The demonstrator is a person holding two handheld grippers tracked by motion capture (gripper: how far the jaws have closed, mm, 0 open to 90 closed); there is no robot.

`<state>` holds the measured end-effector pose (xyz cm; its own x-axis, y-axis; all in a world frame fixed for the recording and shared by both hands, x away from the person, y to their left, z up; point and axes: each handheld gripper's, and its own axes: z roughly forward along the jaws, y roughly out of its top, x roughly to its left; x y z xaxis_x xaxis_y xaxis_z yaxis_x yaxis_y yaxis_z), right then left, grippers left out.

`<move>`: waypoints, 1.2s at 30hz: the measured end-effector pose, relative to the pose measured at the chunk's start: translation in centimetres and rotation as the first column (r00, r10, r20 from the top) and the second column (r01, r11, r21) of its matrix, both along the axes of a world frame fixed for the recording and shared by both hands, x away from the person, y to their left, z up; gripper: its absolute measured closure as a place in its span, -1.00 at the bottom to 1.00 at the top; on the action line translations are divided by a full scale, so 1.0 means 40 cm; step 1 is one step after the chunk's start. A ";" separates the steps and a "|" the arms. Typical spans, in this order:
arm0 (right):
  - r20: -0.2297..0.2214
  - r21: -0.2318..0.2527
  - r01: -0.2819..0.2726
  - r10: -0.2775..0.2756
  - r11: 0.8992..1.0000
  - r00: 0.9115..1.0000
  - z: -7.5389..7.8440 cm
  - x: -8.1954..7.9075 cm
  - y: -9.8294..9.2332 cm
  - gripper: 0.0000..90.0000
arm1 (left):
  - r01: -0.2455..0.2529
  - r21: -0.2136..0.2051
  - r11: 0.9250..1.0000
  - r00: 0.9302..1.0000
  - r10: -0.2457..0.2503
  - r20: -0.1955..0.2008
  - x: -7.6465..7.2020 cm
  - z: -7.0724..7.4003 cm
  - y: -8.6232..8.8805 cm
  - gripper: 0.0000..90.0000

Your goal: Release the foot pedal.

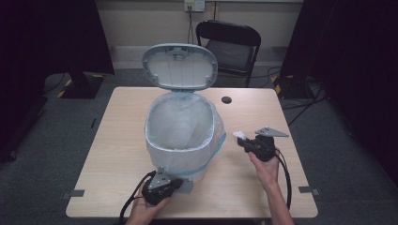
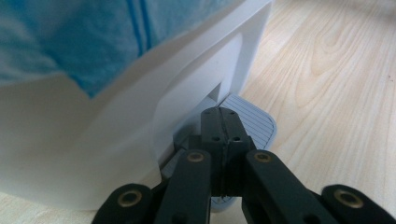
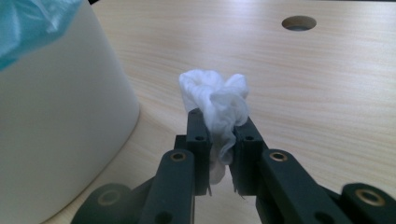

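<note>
Fingers (image 2: 232, 122) of the left gripper (image 1: 176, 185) are pressed flat together with nothing between them, their tips resting on the ribbed grey pedal (image 2: 254, 122) at the foot of the bin (image 1: 180, 136). In the left gripper view the pedal juts from a recess in the bin's white wall, and the blue liner (image 2: 70, 37) hangs down over that wall above. Seen from the high view, this gripper sits low at the near side of the bin, held by the left hand (image 1: 145, 211) with its cable looping off toward the desk edge.

The right gripper (image 1: 241, 140) has its fingers (image 3: 200, 135) clamped narrowly on a crumpled white tissue (image 3: 217, 100), which bulges out above the tips while a thin strip of it trails down between them. The tissue is held off the desk (image 1: 117, 140), just beside the bin's right side and apart from it. The right hand (image 1: 265, 166) holds this gripper, its grey plate on top.

The bin stands mid-desk with its lid (image 1: 180, 65) tipped up and back, the lined opening exposed. A round hole (image 1: 226, 100) lies in the desk beyond the bin, and a black chair (image 1: 230, 44) stands behind the desk
</note>
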<state>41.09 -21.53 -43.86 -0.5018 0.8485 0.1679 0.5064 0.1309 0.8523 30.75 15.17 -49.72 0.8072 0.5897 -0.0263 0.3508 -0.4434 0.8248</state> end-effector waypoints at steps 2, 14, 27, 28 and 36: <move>0.004 0.003 0.000 0.000 1.000 1.000 0.004 -0.004 -0.002 0.78 | 0.000 0.000 1.000 1.000 0.000 0.000 0.000 0.000 0.000 1.00; 0.054 0.010 0.004 -0.005 1.000 0.999 0.075 -0.028 -0.015 0.78 | 0.001 0.001 1.000 1.000 -0.001 0.001 0.000 0.000 0.000 1.00; 0.160 0.015 -0.011 0.009 1.000 0.987 0.165 -0.044 -0.003 0.78 | -0.003 0.000 1.000 1.000 0.003 0.000 -0.001 0.000 -0.001 1.00; 0.169 0.020 -0.011 0.007 1.000 0.986 0.175 -0.046 -0.002 0.78 | -0.003 0.000 1.000 1.000 0.003 0.000 -0.001 0.000 -0.001 1.00; 0.207 0.032 -0.030 0.022 0.999 0.978 0.229 -0.053 0.006 0.78 | -0.004 0.000 1.000 1.000 0.004 0.000 -0.001 0.000 -0.001 1.00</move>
